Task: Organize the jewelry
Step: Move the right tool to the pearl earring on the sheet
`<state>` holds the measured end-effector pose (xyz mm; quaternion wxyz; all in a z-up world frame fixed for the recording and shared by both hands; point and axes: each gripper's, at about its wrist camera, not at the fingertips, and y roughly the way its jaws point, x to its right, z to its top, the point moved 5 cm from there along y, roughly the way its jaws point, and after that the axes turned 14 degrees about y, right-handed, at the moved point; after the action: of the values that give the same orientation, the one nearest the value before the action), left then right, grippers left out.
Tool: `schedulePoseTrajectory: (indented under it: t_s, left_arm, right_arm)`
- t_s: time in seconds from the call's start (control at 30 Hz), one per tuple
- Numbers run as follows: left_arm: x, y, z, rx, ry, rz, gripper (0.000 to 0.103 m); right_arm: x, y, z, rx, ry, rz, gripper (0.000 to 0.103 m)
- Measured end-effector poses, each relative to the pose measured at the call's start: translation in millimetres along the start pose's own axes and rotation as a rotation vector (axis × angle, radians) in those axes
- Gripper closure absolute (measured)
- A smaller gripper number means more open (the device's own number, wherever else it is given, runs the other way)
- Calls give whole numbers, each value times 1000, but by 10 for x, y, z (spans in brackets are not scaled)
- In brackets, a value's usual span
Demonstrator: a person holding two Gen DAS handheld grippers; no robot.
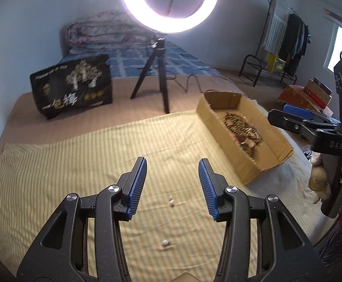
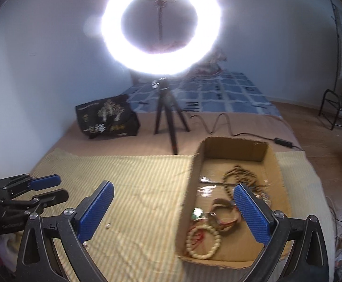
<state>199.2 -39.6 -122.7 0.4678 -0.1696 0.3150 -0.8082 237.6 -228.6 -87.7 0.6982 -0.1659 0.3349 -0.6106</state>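
Note:
A shallow cardboard box point(image 2: 271, 162) lies on a yellow striped cloth point(image 2: 135, 188) and holds bead necklaces point(image 2: 239, 176), a cream bead bracelet point(image 2: 202, 242) and a brown band point(image 2: 222, 213). The box also shows in the left wrist view point(image 1: 281, 145). Two small pale earrings point(image 1: 171, 202) point(image 1: 165, 242) lie on the cloth point(image 1: 77, 159) between and below my left gripper's fingers. My left gripper point(image 1: 173, 164) is open and empty above the cloth. My right gripper point(image 2: 174, 188) is open and empty over the box's left wall. One small earring point(image 2: 108, 225) lies by its left finger.
A ring light on a black tripod point(image 1: 158, 70) stands behind the cloth, its cable point(image 2: 218, 122) trailing right. A black printed bag point(image 1: 73, 87) stands at the back left. A folded quilt point(image 1: 105, 30) lies on the bed. A clothes rack point(image 1: 286, 40) stands far right.

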Motion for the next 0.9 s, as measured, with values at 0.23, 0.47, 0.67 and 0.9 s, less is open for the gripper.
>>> schedulePoseTrajectory:
  t_s: [0.23,0.47,0.67,0.9]
  left_arm:
    - [-99,-12,-362,-44,-25,-9,56]
    - [-40,-22,-728,-85,-53,-52,57]
    - [107,41,-911,-115,-25,-74,66]
    - [203,153,-996,-138,-11,-98,70]
  right_arm:
    - [-201,145,-144,-49,-35,35,6]
    - [-397,350,-365,-145,-47,88,19]
    - [-558,568,-571,-244,-34,140,35]
    - [-767,864,-897,-356,-77,165,55]
